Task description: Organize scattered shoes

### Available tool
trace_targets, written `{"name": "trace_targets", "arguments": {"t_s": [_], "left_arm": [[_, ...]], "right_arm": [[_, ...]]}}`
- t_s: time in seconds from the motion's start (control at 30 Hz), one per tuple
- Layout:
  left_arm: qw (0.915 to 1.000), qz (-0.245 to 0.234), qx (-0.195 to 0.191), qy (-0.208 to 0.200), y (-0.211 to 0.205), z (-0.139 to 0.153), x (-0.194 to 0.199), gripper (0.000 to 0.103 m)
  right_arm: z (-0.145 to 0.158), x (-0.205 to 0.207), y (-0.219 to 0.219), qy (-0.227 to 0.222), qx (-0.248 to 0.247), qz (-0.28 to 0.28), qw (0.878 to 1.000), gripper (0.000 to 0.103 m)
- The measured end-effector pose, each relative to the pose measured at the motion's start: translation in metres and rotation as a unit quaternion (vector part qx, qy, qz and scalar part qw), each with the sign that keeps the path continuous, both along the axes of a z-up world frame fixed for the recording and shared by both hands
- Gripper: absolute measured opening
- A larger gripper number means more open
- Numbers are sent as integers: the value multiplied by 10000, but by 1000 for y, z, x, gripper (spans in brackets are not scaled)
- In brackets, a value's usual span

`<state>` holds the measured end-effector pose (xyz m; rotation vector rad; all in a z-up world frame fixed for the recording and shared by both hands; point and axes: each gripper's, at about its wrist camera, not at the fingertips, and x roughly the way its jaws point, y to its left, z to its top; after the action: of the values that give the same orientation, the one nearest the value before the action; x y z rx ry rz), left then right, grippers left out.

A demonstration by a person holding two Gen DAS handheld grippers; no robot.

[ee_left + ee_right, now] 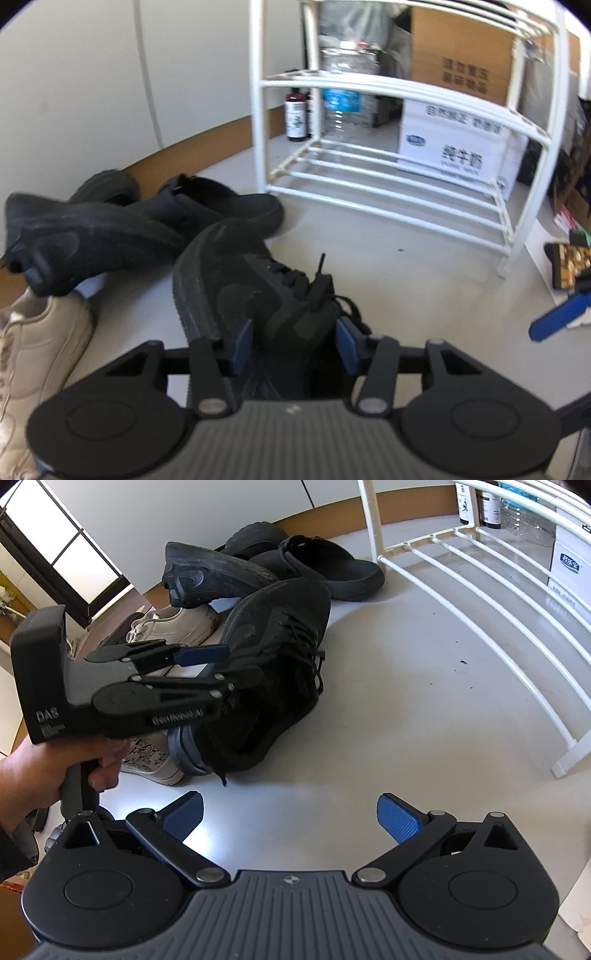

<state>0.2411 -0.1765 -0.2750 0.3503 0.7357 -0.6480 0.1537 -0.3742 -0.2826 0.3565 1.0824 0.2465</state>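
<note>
Left gripper (293,345) fingers clamp the black lace-up suede sneaker's (236,295) collar; right gripper (290,818) fingers hang released over the floor

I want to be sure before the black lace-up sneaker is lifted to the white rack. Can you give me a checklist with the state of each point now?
1. Left gripper pads on both sides of the black lace-up sneaker's collar: ok.
2. Grip firm enough to lift: cannot tell.
3. Bottom shelf of the white metal shoe rack free of shoes: ok.
4. Grey floor path from sneaker to rack free: ok.
5. Right gripper open, holding nothing, apart from the sneaker: ok.
6. Loose black lace hanging at the heel, may drag: not ok.
</note>
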Motion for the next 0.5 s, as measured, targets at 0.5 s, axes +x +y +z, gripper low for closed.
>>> {"name": "trace_targets", "arguments": {"t_s": [0.5], "left_arm": [[9955,351,-676,562,35,-6,26,30]], "right_arm": [[-4,5,13,28,-34,129,9999,103]]}}
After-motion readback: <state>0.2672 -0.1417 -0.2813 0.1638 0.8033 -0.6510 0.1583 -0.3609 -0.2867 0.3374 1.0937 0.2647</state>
